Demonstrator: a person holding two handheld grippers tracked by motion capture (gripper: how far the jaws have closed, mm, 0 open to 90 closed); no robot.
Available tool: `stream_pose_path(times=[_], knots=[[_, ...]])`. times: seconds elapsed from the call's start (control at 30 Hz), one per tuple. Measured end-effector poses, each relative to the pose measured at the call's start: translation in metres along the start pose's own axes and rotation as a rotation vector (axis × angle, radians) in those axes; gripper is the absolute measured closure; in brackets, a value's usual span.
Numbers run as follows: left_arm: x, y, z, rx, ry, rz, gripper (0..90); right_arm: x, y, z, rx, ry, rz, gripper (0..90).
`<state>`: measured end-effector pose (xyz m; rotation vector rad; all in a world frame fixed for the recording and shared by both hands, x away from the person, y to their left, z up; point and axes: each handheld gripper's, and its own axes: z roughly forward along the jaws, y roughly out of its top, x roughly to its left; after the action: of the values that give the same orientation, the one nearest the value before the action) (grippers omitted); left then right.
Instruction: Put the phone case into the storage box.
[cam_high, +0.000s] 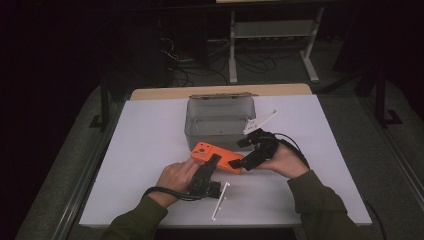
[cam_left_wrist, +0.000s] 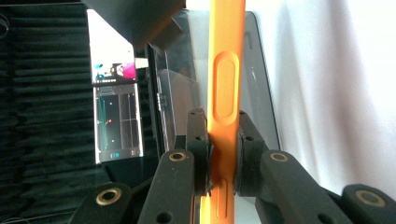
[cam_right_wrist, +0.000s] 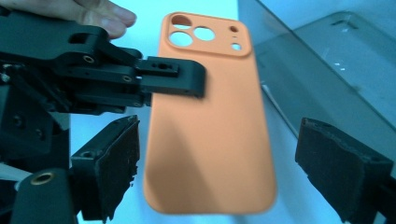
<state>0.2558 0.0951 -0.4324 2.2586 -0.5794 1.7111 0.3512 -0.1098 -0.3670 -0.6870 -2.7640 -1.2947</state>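
Orange silicone phone case (cam_right_wrist: 208, 116) with camera cut-outs, held just above the white surface (cam_high: 150, 150), directly in front of the grey translucent plastic box (cam_high: 220, 122). Left tongs (cam_left_wrist: 223, 158) clamp its edge, pads pressing both faces. Right tongs (cam_right_wrist: 215, 177) stand spread, pads either side of the case's lower end, not touching. Risk: held by one edge only, the soft case may bend or twist out of the pads, or knock the box wall. No brand, label or legible writing on case or box.
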Motion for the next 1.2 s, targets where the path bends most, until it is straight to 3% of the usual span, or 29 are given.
stream_pose_path(times=[0.3, 0.6, 0.83, 1.2], knots=[[0.0, -0.004, -0.001, 0.005, -0.005, -0.005, 79.6, -0.002, -0.008, -0.013, -0.025, -0.05, 0.007, 13.4], [0.0, -0.007, -0.003, 0.022, -0.014, -0.001, 79.6, -0.003, -0.024, -0.019, -0.013, -0.119, 0.024, 13.3], [0.001, -0.008, -0.003, 0.028, -0.02, -0.007, 79.6, -0.002, -0.046, -0.023, -0.009, -0.152, 0.043, 12.1], [0.002, -0.008, -0.004, 0.025, -0.017, -0.017, 79.6, 0.002, -0.083, -0.029, -0.026, -0.256, 0.073, 8.2]])
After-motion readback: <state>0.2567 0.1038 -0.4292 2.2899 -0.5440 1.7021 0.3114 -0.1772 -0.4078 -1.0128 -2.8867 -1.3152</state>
